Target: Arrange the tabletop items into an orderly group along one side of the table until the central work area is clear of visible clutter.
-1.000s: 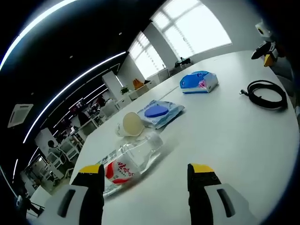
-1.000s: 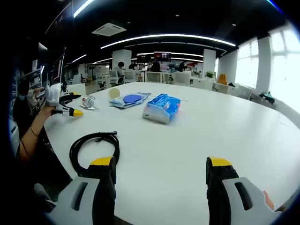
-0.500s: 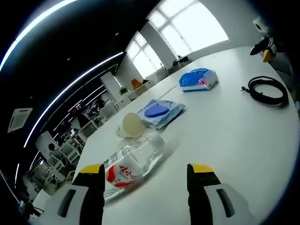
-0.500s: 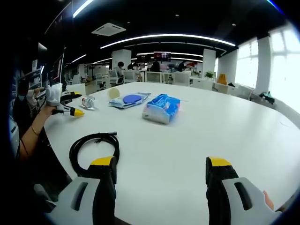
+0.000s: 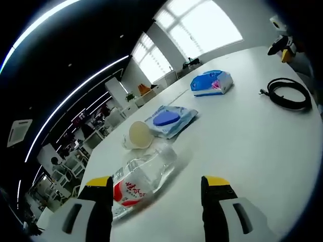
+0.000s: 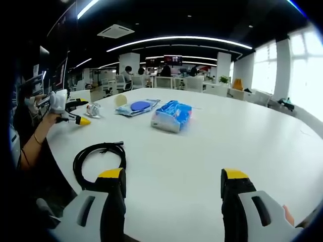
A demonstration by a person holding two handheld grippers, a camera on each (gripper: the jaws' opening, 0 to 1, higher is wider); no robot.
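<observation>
In the left gripper view a clear plastic bottle point(image 5: 144, 176) with a red label lies on its side on the white table point(image 5: 252, 141), just ahead of my open left gripper point(image 5: 156, 184). Behind it stand a cream paper cup point(image 5: 138, 135), a wet-wipes pack with a blue lid point(image 5: 168, 120), a blue tissue pack point(image 5: 211, 83) and a coiled black cable point(image 5: 288, 93). In the right gripper view my right gripper point(image 6: 171, 179) is open over bare table, the black cable point(image 6: 99, 155) to its left, the tissue pack point(image 6: 172, 115), wipes pack point(image 6: 135, 107) and bottle point(image 6: 93, 109) beyond. The left gripper point(image 6: 70, 112) shows at far left.
A person's forearm point(image 6: 35, 143) holds the left gripper at the table's rounded edge. Office desks, chairs and people fill the room behind. Windows line the far wall. Wide bare table point(image 6: 242, 146) spreads to the right of the tissue pack.
The left gripper view has shifted slightly, with the bottle sitting a little closer between the jaws. The right gripper view is almost the same.
</observation>
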